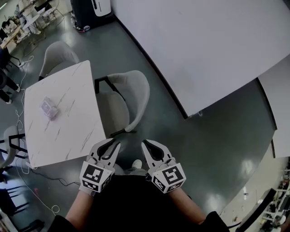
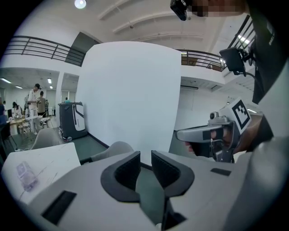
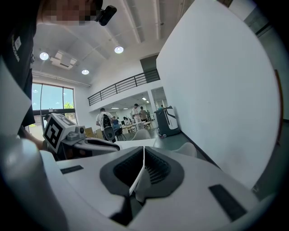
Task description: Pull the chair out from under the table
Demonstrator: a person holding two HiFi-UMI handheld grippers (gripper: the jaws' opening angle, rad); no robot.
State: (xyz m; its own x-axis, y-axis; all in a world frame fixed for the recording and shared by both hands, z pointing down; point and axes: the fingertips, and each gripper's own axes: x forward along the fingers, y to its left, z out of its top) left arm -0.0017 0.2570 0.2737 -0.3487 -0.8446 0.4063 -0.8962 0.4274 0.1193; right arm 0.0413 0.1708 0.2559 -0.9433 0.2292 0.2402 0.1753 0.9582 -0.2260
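A grey chair [image 1: 131, 97] with a curved back stands at the right side of the white marble table [image 1: 63, 113], its seat partly under the top. Both grippers hover low in the head view, short of the chair and touching nothing. My left gripper [image 1: 110, 145] is open a little; the left gripper view shows a narrow gap at the left gripper [image 2: 145, 162] with nothing in it, and the chair [image 2: 115, 149] ahead. My right gripper [image 1: 148, 145] is shut and empty, its pads meeting in the right gripper view [image 3: 143, 155]; the chair [image 3: 187, 149] lies beyond.
A small clear box [image 1: 50, 108] lies on the table. Another grey chair [image 1: 59, 54] stands at the table's far side. A white partition wall [image 1: 204, 45] runs along the right. A dark machine [image 1: 93, 11] stands at the back. Cables [image 1: 41, 190] trail on the floor at left.
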